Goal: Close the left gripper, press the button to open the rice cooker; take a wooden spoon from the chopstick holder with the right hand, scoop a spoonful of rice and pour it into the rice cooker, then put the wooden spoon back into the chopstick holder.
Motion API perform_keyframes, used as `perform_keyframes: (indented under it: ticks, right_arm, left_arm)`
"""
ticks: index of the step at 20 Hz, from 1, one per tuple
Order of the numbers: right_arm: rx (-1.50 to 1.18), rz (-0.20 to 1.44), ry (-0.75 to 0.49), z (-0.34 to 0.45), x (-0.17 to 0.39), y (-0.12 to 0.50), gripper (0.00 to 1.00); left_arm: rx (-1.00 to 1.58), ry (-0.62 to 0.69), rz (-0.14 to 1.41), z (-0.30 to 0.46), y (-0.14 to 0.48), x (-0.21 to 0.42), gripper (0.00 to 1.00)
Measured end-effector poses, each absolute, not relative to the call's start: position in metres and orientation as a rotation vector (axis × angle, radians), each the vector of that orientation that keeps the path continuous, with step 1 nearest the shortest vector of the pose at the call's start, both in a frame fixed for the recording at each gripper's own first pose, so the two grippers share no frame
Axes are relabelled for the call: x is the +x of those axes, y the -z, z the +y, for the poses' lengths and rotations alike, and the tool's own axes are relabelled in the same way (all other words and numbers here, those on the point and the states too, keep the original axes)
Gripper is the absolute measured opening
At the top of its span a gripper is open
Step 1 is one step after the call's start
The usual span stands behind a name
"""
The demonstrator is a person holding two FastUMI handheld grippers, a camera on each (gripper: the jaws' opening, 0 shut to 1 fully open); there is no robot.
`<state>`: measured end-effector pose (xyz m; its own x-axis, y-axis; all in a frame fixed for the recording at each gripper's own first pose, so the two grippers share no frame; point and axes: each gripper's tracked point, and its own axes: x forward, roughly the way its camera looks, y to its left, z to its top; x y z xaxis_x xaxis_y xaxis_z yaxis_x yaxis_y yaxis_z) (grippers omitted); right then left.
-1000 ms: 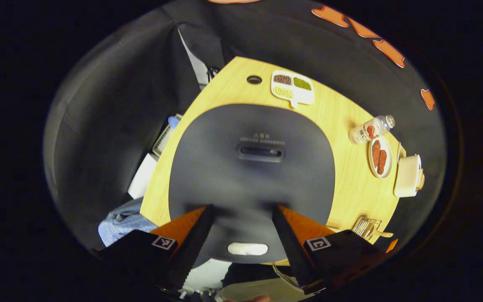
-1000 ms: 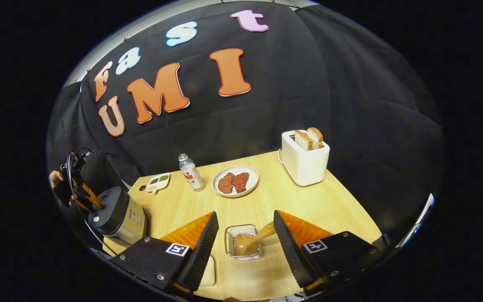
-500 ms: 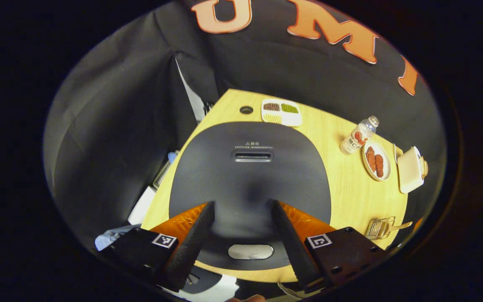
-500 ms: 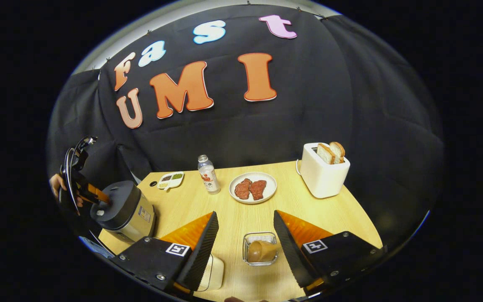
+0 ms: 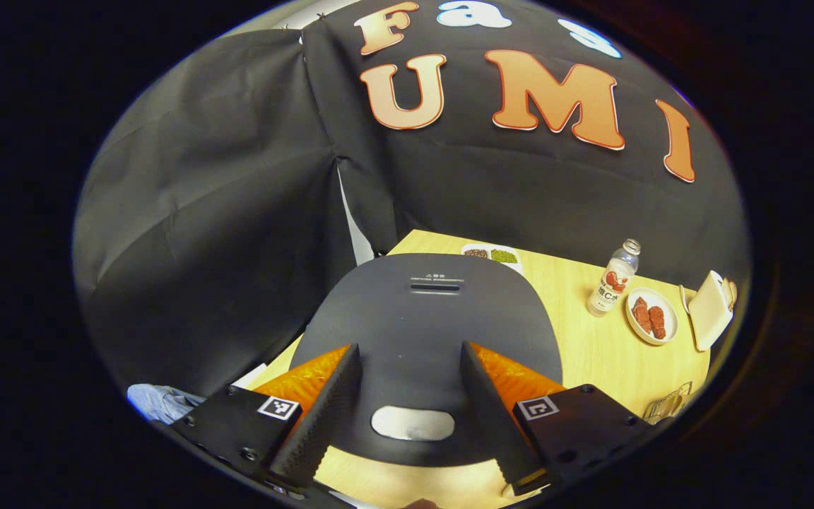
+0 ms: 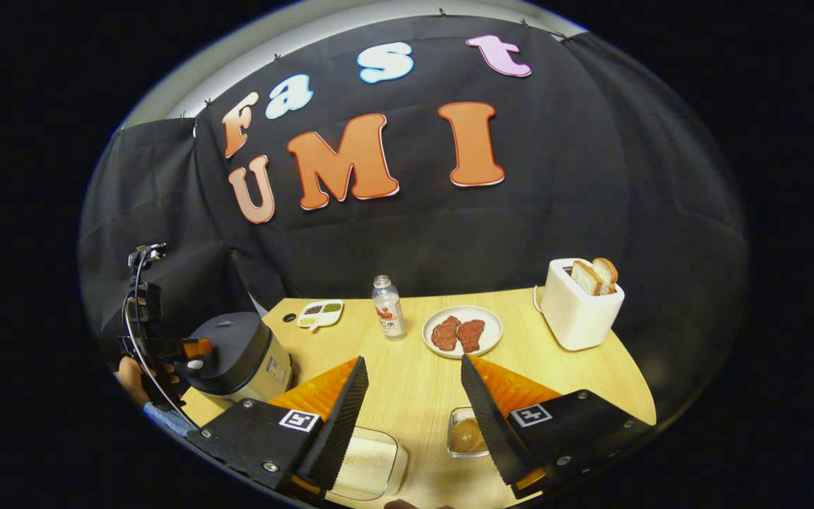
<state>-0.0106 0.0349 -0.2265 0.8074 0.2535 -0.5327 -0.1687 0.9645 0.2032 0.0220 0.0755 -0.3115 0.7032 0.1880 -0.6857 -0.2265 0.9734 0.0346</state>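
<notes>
Left gripper [image 5: 407, 396] released, fingers spread above the closed cooker [image 5: 425, 332], button [image 5: 413, 423] between them near the lid's near edge. Right gripper [image 6: 410, 403] likewise released, hovering over the counter [image 6: 414, 375]; holder [image 6: 465, 433] with the spoon [image 6: 466, 438] just beside its right finger, rice box [image 6: 368, 463] by its left finger. Farther off: bottle [image 6: 388, 307], plate [image 6: 463, 331], toaster [image 6: 579, 304]. Cooker at far left.
</notes>
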Motion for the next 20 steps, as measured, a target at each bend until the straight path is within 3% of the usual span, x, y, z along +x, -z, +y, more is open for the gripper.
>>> perform_keyframes:
  ticks: [5, 14, 16, 18, 19, 20]
  right_arm:
    - [0.072, 0.420, -0.246, 0.053, 0.010, 0.181, 0.86]
    - [0.080, 0.213, -0.291, 0.085, 0.030, 0.098, 0.86]
    - [0.082, 0.178, -0.288, 0.085, 0.032, 0.082, 0.91]
    - [0.078, 0.138, -0.287, 0.085, 0.032, 0.068, 0.91]
    - [0.074, 0.115, -0.291, 0.085, 0.031, 0.061, 0.86]
    - [0.065, 0.086, -0.292, 0.085, 0.030, 0.056, 0.91]
  left_arm:
    - [-0.018, -0.150, 0.493, 0.046, 0.224, 0.027, 0.96]
    - [-0.009, -0.044, 0.177, 0.022, 0.083, 0.027, 0.98]
    - [-0.001, -0.015, 0.128, 0.017, 0.064, 0.023, 0.98]
    - [0.016, 0.012, 0.084, 0.012, 0.051, 0.020, 0.99]
    - [0.023, 0.018, 0.038, 0.010, 0.044, 0.018, 0.99]
    - [0.030, 0.025, -0.001, 0.009, 0.037, 0.018, 1.00]
